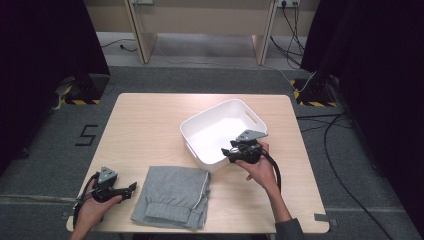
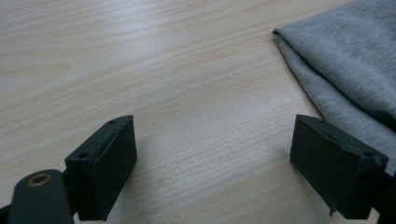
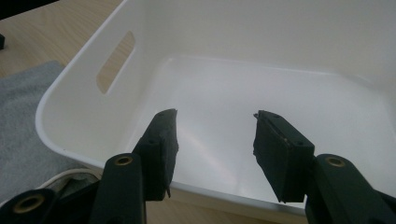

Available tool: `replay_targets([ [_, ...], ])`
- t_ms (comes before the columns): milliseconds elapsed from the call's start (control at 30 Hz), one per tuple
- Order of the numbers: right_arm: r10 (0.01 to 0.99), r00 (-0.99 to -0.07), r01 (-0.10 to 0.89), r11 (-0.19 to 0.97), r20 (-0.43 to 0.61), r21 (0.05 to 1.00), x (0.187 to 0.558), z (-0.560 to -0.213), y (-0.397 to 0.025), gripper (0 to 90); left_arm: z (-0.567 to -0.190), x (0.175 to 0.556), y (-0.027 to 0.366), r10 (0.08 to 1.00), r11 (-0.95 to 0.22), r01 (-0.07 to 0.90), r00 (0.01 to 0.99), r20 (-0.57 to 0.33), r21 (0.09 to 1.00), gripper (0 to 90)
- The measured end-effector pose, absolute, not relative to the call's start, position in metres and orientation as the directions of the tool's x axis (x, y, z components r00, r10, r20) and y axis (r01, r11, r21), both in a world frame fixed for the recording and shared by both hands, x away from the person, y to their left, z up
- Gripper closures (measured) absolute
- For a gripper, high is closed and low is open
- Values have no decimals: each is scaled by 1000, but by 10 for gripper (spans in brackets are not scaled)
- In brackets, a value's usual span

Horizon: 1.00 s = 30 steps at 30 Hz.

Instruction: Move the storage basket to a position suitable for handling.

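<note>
On the floor at left a painted "5" (image 1: 88,135) showed. Lower left, the left gripper (image 1: 131,188) gaped empty beside grey sweatpants (image 1: 172,196); the right gripper (image 1: 228,152) hung half-open over the white bin (image 1: 192,122).

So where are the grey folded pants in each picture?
High view: the grey pants lie folded at the table's near edge, between the left gripper and the white bin.
Left gripper view: upper right corner, past the right-hand jaw.
Right gripper view: left edge, beside the bin's wall.
Shared landmark: the pale wooden table.
</note>
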State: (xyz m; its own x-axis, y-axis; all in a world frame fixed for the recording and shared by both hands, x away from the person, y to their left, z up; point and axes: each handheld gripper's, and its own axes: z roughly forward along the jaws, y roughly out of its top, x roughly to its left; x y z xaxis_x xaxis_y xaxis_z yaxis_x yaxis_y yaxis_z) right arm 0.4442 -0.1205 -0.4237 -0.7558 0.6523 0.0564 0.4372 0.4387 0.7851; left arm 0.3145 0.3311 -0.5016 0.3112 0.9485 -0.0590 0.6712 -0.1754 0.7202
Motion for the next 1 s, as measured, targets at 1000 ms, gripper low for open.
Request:
replay_targets([
  [1000, 443, -893, 259, 648, -78, 717, 447, -423, -42, 589, -502, 315, 331, 948, -176, 671, 311, -59, 720, 138],
])
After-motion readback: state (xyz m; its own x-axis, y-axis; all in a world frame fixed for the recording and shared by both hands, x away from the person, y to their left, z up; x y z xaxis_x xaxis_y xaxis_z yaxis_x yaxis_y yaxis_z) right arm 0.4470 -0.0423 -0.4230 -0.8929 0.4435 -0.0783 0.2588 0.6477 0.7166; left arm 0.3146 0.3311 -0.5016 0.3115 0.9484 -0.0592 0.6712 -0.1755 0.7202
